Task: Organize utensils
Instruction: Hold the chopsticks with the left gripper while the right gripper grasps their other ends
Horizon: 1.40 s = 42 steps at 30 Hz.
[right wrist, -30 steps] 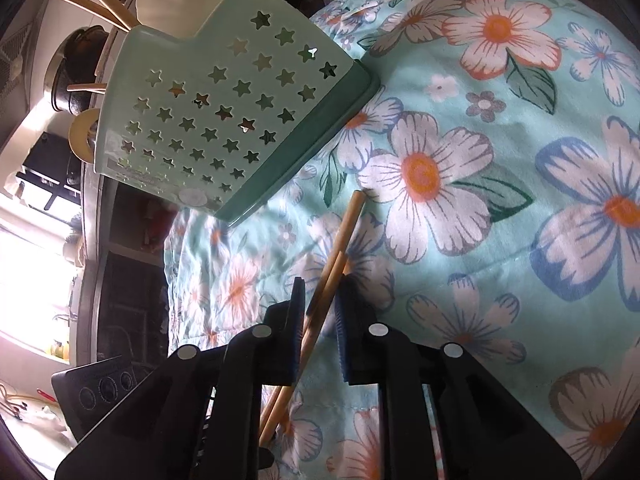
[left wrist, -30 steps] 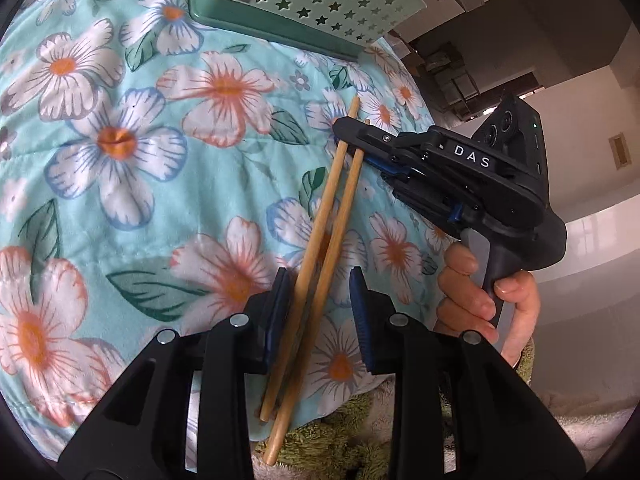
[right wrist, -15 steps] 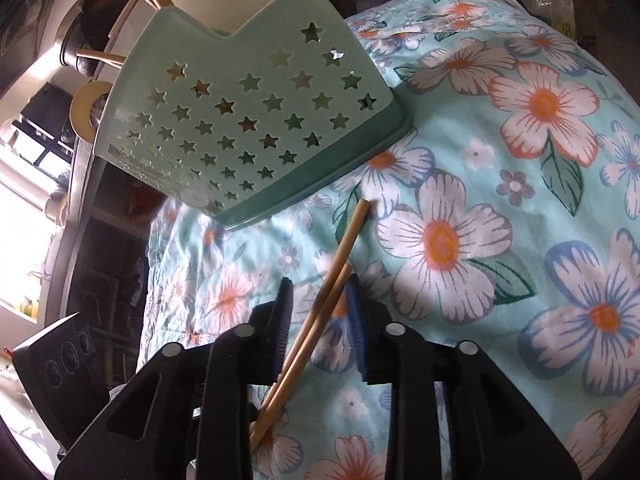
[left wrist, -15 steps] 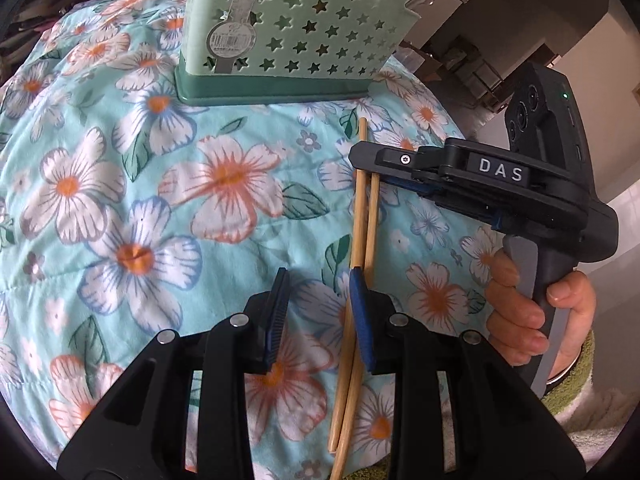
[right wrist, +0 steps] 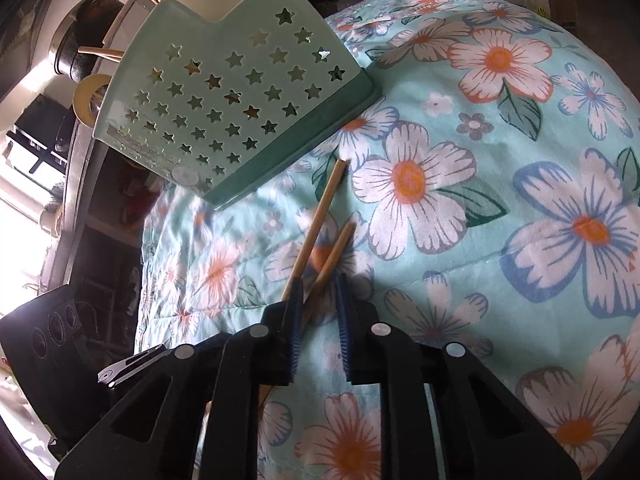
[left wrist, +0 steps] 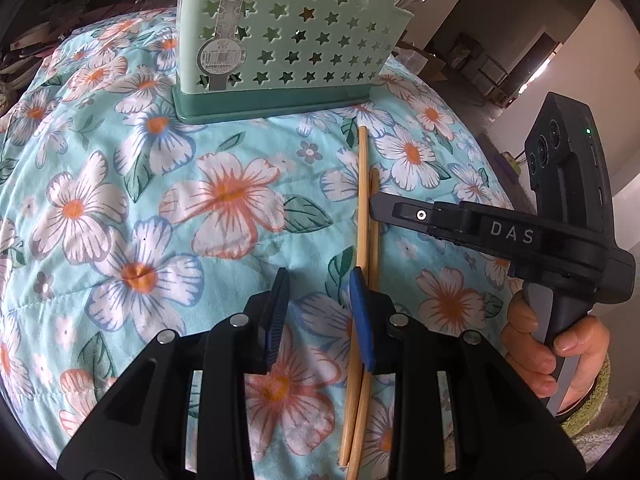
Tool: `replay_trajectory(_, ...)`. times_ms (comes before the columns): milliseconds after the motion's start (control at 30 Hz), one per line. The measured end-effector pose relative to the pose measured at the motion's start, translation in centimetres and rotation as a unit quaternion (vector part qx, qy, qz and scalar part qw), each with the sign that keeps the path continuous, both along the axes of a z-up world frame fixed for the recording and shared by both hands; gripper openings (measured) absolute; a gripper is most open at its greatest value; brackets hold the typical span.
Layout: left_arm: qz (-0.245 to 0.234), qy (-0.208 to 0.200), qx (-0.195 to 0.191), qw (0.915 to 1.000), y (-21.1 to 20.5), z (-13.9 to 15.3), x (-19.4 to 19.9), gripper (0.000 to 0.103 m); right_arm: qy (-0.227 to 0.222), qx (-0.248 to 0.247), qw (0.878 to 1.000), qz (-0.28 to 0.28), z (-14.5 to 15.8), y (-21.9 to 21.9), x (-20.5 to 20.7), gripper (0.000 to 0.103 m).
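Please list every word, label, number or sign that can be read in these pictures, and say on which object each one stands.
"DAS": white letters on the side of the right gripper, seen from the left wrist camera.
Round sticker with a barcode on the green star-cut utensil holder: its print is too small to read.
Grey vertical strip above that sticker: faint letters, too blurred to read.
Right wrist view: no readable text.

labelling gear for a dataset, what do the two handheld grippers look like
Both are black plastic. The left gripper has blue finger pads and silver pivot screws. The right gripper carries white "DAS" lettering, a grey trigger, three round lenses and a green light; its hand shows a fuzzy green cuff.
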<state>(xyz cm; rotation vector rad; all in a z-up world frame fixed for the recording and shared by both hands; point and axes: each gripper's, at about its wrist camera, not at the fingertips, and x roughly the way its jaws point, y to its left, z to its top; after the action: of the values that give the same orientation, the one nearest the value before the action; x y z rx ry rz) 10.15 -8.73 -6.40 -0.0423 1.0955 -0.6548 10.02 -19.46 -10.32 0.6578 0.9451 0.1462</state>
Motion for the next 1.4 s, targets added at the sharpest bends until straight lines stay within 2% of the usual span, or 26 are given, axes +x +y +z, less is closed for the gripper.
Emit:
replay_trajectory(100, 0.000, -0.004, -0.001, 1.0000, 0.3, 0.4, -0.3, 0.029, -0.005, -0.016, 1.000, 0.006, 0.2, 0.3, -0.1, 0.011)
replay_trajectory(133, -0.001, -0.005, 0.000, 1.0000, 0.4, 0.5, -0.4, 0.030, -0.007, -0.026, 1.000, 0.008, 0.4, 0.3, -0.2, 0.007)
replay_trajectory(167, -0.004, -0.006, -0.001, 1.0000, 0.4, 0.6, -0.6, 0.030, -0.008, -0.050, 0.999, 0.003, 0.8, 0.2, -0.3, 0.004)
replay_trajectory(233, -0.015, -0.010, 0.000, 0.9998, 0.1, 0.8, -0.9, 0.030, -0.012, -0.103, 0.995, -0.014, 1.6, -0.6, -0.4, 0.004)
replay_trajectory(300, -0.029, -0.014, 0.005, 0.9995, -0.6, 0.9, -1.2, 0.030, -0.010, -0.121, 0.992, -0.029, 2.0, -1.8, -0.5, 0.004)
replay_trajectory(433, -0.043, -0.026, 0.028, 0.9983, -2.0, 0.6, -1.4, 0.030, -0.014, -0.089, 0.995, -0.031, 2.4, -2.8, -0.9, 0.004)
replay_trajectory(567, -0.037, -0.029, 0.029, 0.9985, -2.4, 0.5, -1.0, 0.030, -0.017, -0.043, 0.999, -0.003, 2.2, -1.5, -1.1, 0.005)
replay_trajectory(733, -0.036, -0.021, 0.019, 0.9990, -2.2, 0.5, -0.1, 0.027, -0.001, -0.003, 1.000, 0.014, 1.1, -0.5, -0.8, 0.015)
replay_trajectory(933, -0.029, 0.025, -0.036, 0.9986, -0.3, 0.4, 1.2, 0.027, 0.007, 0.024, 1.000, 0.016, 0.4, -0.8, -1.1, 0.019)
replay_trajectory(1200, -0.039, 0.001, -0.007, 0.9992, -1.3, 0.3, 1.2, 0.027, 0.012, 0.034, 0.999, 0.011, -0.1, -1.2, -1.3, 0.019)
replay_trajectory(1267, -0.040, -0.014, 0.005, 0.9991, -1.6, 0.3, 1.2, 0.024, 0.013, 0.039, 0.999, 0.011, -0.2, -1.1, -1.3, 0.019)
replay_trajectory(1333, -0.038, -0.026, 0.025, 0.9986, -1.9, 0.2, 1.2, 0.012, 0.015, 0.042, 0.999, 0.012, -0.3, -0.7, -1.2, 0.019)
replay_trajectory(1400, -0.031, -0.028, 0.025, 0.9988, -1.5, 0.0, 1.3, 0.006, 0.018, 0.047, 0.999, 0.010, -0.4, -0.4, -1.1, 0.021)
